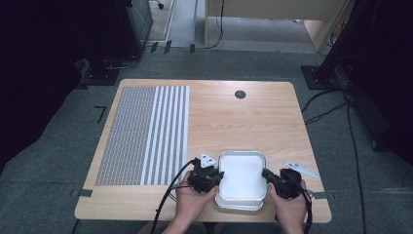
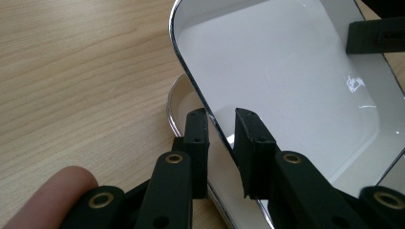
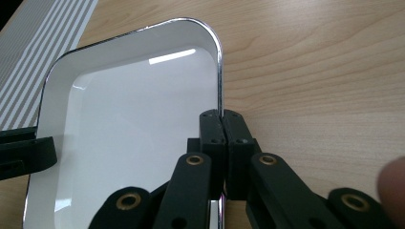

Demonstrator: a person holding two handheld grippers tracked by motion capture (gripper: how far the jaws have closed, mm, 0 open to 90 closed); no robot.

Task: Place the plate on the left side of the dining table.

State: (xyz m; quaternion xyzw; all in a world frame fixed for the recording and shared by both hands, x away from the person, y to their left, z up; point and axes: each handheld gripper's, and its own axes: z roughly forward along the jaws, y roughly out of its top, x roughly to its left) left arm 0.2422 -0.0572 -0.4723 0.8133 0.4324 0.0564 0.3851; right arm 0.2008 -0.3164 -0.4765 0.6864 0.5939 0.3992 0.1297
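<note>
1. White tray (image 1: 242, 175) sits at desk (image 1: 243, 122) near edge, atop a second tray (image 1: 238, 204).
2. Right tongs (image 3: 222, 117) clenched on tray's rim; keep that pinch firm.
3. Left tongs (image 2: 220, 125) straddle opposite rim w/ a gap, not yet pinching; close fully b4 lifting.
4. Lift both sides level, slow, so lower tray stays put.
</note>
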